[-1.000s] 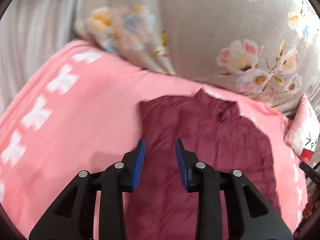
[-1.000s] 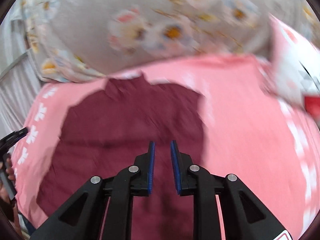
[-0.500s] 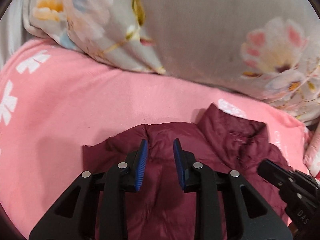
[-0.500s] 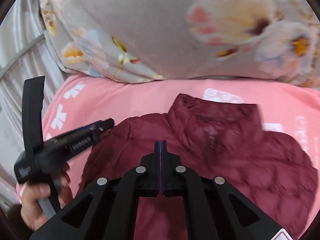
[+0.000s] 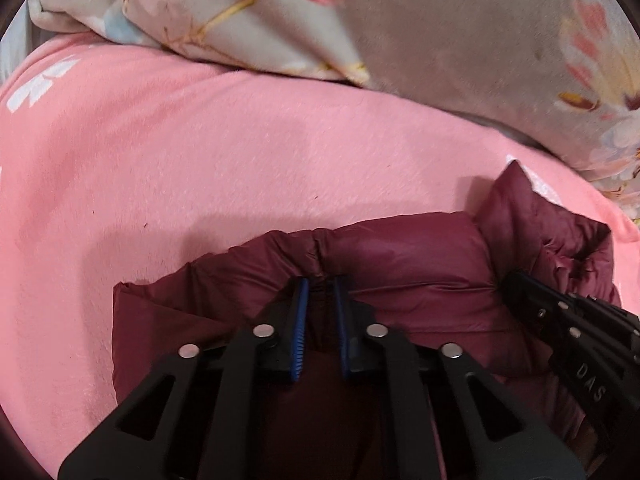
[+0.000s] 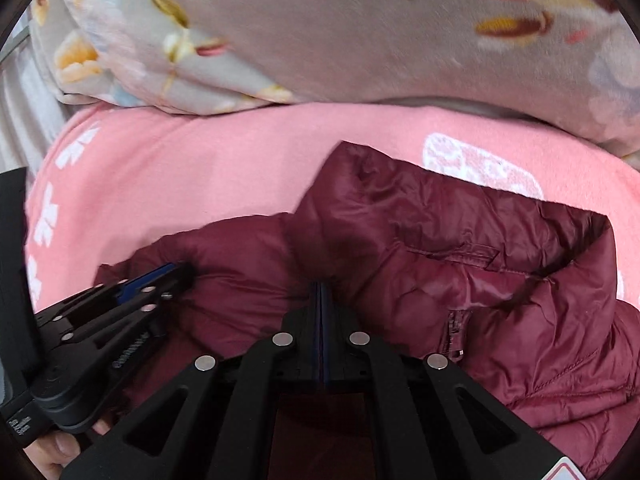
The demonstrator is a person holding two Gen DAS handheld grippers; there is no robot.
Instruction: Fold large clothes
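Since half a second ago both grippers have pushed further in toward the shoulder line of the maroon puffer jacket (image 5: 420, 272), and the left gripper (image 5: 321, 280) has narrowed its fingers from a wider gap until they pinch a gathered ridge of fabric at the jacket's upper edge. The right gripper (image 6: 321, 286) remains pressed together as before; its tips are sunk into the fabric at the base of the stand-up collar (image 6: 460, 216), but whether any cloth sits between them I cannot tell.

The jacket lies on a pink fleece blanket (image 5: 220, 160) with white bow-like prints, its collar end toward a grey floral duvet (image 5: 460, 32) that is heaped along the blanket's far side. The shell is glossy and quilted, puckered into small creases where the left gripper bites. In the right wrist view the collar stands open, showing a lighter pinkish lining (image 6: 496, 284) and a zipper (image 6: 454, 332) below it. The left shoulder section is folded into a rounded, puffy edge. A hand (image 6: 56, 452) shows at the lower left of the right wrist view, under the left gripper's handle.
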